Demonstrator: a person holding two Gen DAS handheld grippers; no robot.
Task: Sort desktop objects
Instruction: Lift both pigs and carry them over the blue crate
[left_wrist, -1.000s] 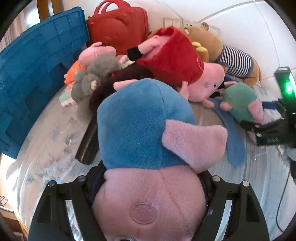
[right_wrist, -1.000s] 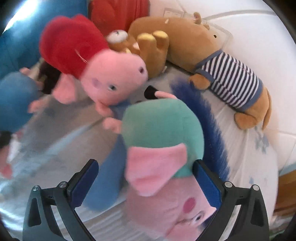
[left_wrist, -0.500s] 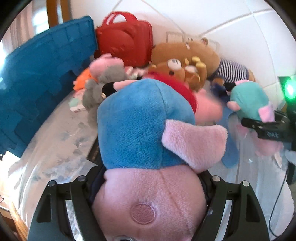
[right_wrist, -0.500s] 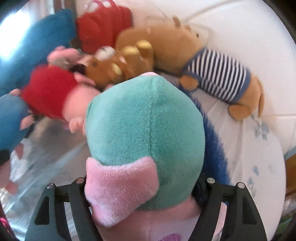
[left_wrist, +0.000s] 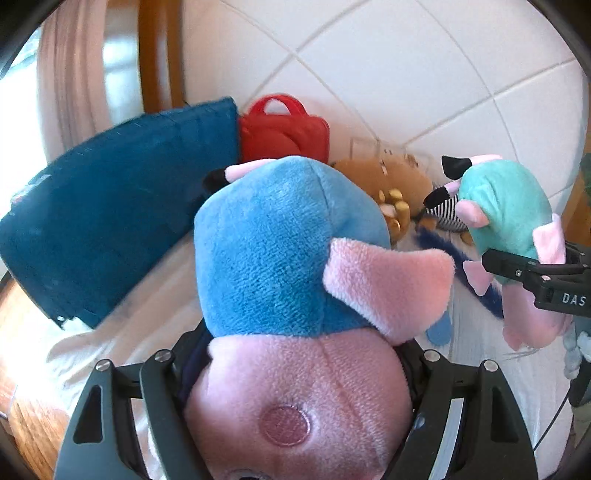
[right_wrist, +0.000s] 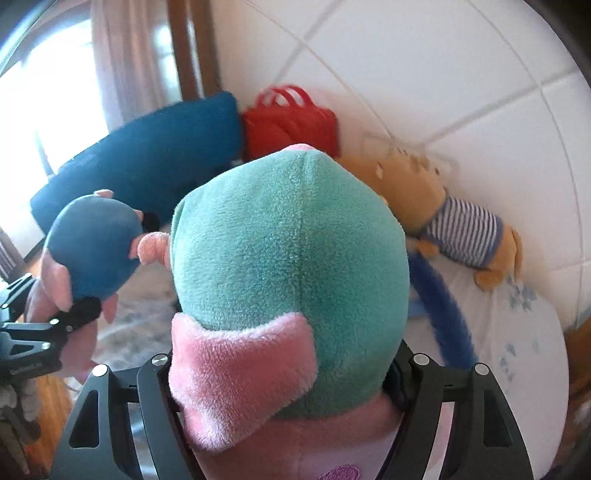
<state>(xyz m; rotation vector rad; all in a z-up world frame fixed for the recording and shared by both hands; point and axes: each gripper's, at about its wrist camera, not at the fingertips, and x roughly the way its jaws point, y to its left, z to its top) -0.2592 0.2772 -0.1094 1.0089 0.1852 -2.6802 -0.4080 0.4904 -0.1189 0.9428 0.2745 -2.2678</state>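
1. The left gripper (left_wrist: 295, 373) is clamped on the head of a blue pig (left_wrist: 280, 243), a pink plush in a blue dress; the toy hangs upside down, feet away from the camera, clear of the table (left_wrist: 491, 354).
2. The right gripper (right_wrist: 280, 373) is closed on a green pig (right_wrist: 291, 258), a pink plush in a mint dress, also inverted and off the surface.
3. In the left wrist view the green pig shows at the right edge, gripped by the other tool's black fingers (left_wrist: 513, 266); the two toys are apart, side by side.
4. Below and behind them the table is covered in pale cloth with a faint blue print.
5. A fuzzy blue strip (right_wrist: 443, 314) lies on the cloth.
6. Further back a brown bear (right_wrist: 461, 229) in a striped shirt lies against the tiled wall (right_wrist: 424, 74).
7. A red case (left_wrist: 284, 133) stands at the wall, touching a blue crate (left_wrist: 122, 206) to its left.
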